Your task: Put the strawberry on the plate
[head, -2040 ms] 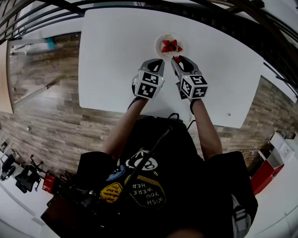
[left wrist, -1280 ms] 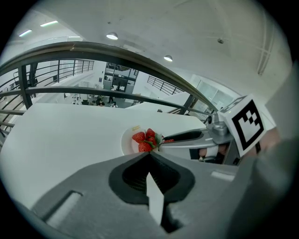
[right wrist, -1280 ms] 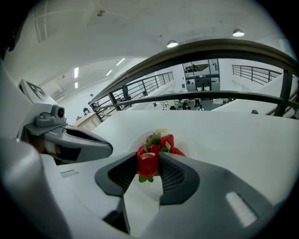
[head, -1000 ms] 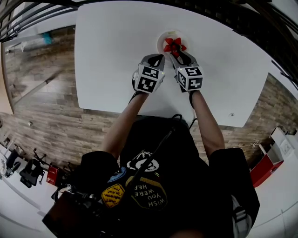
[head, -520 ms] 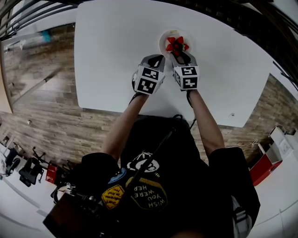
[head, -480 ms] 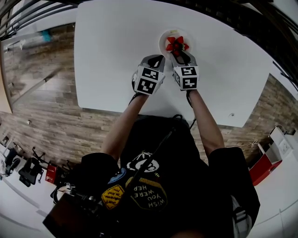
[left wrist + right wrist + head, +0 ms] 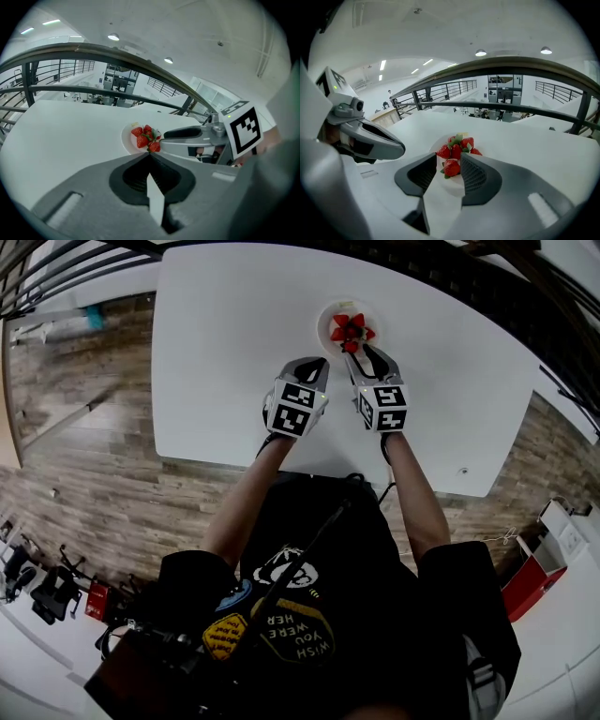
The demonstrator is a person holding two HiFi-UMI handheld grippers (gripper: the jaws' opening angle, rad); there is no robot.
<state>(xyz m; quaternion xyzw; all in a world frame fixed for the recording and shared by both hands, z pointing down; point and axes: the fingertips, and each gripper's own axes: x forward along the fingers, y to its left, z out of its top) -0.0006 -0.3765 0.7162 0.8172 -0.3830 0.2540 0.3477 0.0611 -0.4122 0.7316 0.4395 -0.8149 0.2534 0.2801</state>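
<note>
Between the tips of the right gripper (image 7: 449, 160), one strawberry (image 7: 451, 168) is being framed, red with its green leaves turned toward the left-hand jaw. Those jaws are being held wide apart and have just been opening. A clear gap is being left between the berry and the left-hand pad. The berry is lying close against the right-hand pad, and whether it is touching that pad cannot be told. Nothing is being squeezed. Under the berry, and reaching just past the jaw tips, the white plate (image 7: 127, 138) is being shown, so the berry is lying at the plate's near edge. Just beyond the tips, a heap of other strawberries (image 7: 460, 144) is being carried on the same plate.

Beside it, the left gripper (image 7: 150, 155) is being held with its jaws closed tip to tip and nothing between them. Just ahead of these closed tips, the plate and its berries are being shown, apart from the jaws, with the right gripper coming in from the right side. Both grippers are being held over the white table (image 7: 225, 352).
</note>
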